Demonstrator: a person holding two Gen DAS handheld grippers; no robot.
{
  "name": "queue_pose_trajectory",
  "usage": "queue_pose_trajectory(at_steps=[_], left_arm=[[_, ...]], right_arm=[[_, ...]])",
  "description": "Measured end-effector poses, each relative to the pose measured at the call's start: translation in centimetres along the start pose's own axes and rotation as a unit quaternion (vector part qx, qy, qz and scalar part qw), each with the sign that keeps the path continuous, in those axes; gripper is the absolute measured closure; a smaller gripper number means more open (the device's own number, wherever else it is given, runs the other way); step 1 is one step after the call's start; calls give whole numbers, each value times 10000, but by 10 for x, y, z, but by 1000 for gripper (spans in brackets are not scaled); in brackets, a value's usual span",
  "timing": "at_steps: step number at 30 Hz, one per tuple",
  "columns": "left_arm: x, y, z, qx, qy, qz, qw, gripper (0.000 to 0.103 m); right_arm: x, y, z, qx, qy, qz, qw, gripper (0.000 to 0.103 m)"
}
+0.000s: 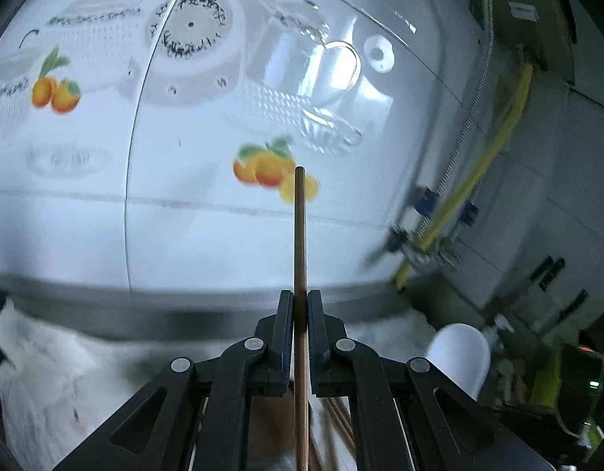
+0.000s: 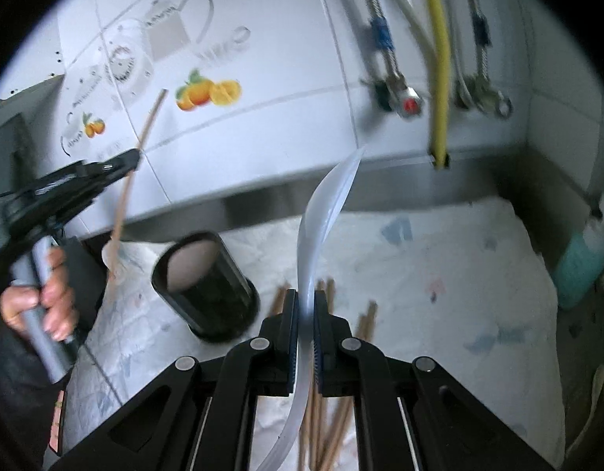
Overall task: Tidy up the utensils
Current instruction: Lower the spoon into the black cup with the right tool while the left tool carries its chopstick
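Observation:
My left gripper (image 1: pixel 300 306) is shut on a wooden chopstick (image 1: pixel 300 235) that points straight ahead toward the tiled wall. It also shows in the right wrist view (image 2: pixel 135 157), raised at the left, with the chopstick (image 2: pixel 143 133) slanting through it. My right gripper (image 2: pixel 305 306) is shut on a white plastic spoon (image 2: pixel 321 216), held above the cloth. A black cylindrical holder (image 2: pixel 204 286) stands open and upright to the left of my right gripper. Several loose chopsticks (image 2: pixel 329 424) lie on the cloth under my right gripper.
A white cloth (image 2: pixel 439 274) covers the counter. A teal soap bottle (image 2: pixel 580 259) stands at the right edge. Hoses and valves (image 2: pixel 439 59) hang on the tiled wall with fruit decals (image 2: pixel 208 94). A white rounded object (image 1: pixel 459 353) lies at the right in the left wrist view.

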State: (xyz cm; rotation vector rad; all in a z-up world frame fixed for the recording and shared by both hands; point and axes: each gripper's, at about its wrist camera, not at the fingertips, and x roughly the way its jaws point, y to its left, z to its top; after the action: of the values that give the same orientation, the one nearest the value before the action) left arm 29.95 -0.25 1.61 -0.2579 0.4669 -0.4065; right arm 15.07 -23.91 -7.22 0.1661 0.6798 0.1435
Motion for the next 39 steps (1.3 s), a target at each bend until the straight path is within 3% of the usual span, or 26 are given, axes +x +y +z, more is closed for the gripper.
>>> queue_pose_trajectory(at_steps=[4, 12, 27, 32, 39], left_arm=[[27, 20, 8, -41, -230, 69, 9997, 97], [63, 51, -10, 17, -396, 315, 9987, 97], [42, 67, -69, -12, -114, 401, 9991, 97], [42, 72, -75, -95, 32, 469, 9989, 97], [44, 72, -80, -100, 166, 498, 9986, 97]], right_arm=[[4, 11, 12, -50, -165, 55, 9998, 94], [15, 35, 37, -242, -545, 183, 9981, 94], [60, 82, 73, -516, -1485, 278, 9872, 94], [85, 91, 76, -488, -1531, 277, 9866, 94], [105, 110, 62, -956, -1454, 163, 9846, 94]])
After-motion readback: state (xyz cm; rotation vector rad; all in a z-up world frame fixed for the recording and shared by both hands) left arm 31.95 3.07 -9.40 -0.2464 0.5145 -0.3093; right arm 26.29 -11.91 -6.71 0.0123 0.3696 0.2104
